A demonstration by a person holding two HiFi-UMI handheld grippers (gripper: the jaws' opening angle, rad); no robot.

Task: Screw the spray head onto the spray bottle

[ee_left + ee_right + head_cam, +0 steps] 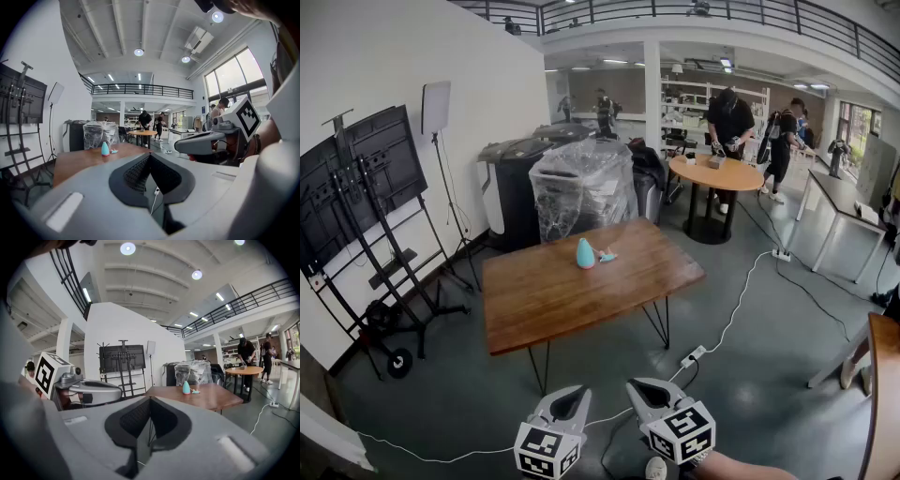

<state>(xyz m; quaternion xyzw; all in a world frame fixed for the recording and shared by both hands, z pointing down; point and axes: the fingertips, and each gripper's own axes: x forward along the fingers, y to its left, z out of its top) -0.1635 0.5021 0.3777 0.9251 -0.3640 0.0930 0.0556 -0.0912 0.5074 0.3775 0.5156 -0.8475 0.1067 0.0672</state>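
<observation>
Your left hand-held gripper (150, 157) and right hand-held gripper (150, 399) are pressed together, textured black pads (137, 174) meeting. Smooth, teal, dome-shaped spray bottle (586, 253) stands on the wooden table (562, 309), spray head (607, 255) lying just beside it.

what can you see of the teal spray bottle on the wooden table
The teal, teardrop-shaped spray bottle is small, with a rounded base tapering to a narrow top, and looks like smooth plastic. It stands upright on the brown wooden table, near the far edge. A small teal piece, apparently the loose spray head, lies on the table close on its right in the head view; whether they touch is too small to tell. Nothing holds the bottle.
</observation>
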